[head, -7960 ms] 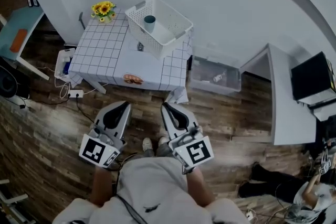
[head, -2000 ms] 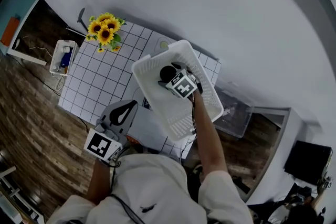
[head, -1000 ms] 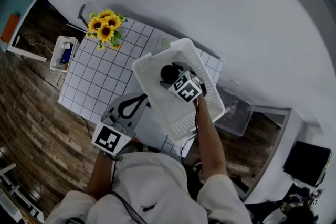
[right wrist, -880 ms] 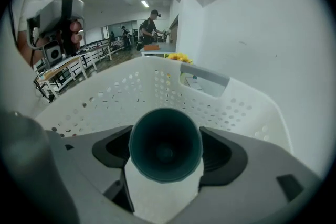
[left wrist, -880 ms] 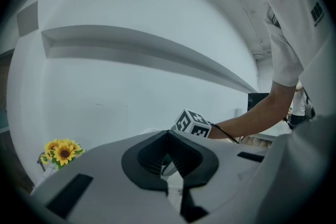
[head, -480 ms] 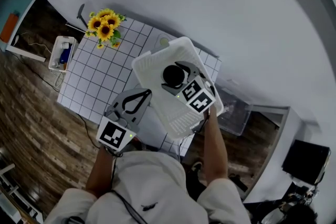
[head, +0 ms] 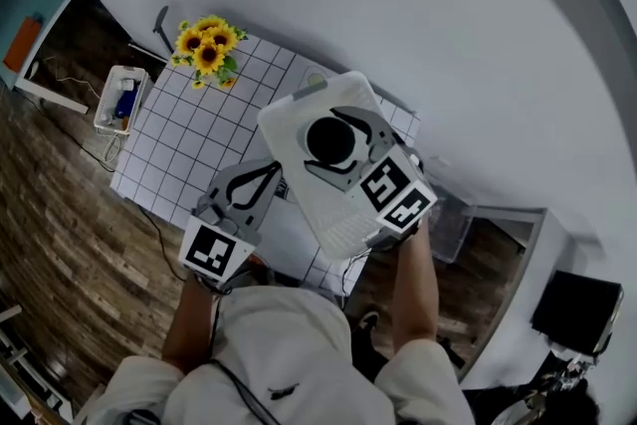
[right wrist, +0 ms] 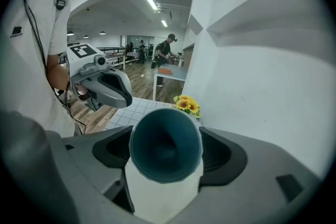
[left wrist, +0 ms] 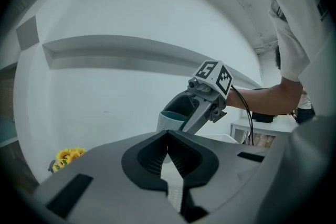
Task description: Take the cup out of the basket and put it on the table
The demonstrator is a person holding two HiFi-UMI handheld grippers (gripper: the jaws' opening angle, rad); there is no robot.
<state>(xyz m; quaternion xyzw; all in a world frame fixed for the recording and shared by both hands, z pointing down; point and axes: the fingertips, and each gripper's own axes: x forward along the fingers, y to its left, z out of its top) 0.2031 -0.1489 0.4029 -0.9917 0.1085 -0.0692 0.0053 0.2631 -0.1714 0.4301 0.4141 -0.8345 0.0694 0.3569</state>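
Note:
The cup [head: 331,142], white outside and dark teal inside, hangs upright above the white basket [head: 328,219], and my right gripper [head: 335,140] is shut on it, a jaw on each side. Seen from the right gripper view, the cup [right wrist: 165,147] fills the space between the jaws, mouth toward the camera. My left gripper [head: 271,172] hovers over the table's near side, left of the basket, shut and holding nothing. In the left gripper view its pads [left wrist: 157,157] meet, and beyond them the right gripper [left wrist: 202,102] carries the cup [left wrist: 173,118] in the air.
The table [head: 189,144] has a white grid cloth, with sunflowers [head: 209,45] at its far left corner against the wall. A clear bin [head: 448,214] stands on the floor to the right, a small white box [head: 119,100] to the left. People stand far off in the room [right wrist: 168,50].
My right gripper has risen with the cup, from inside the basket to well above it. The left gripper has stayed near the basket's left side, rolling slightly.

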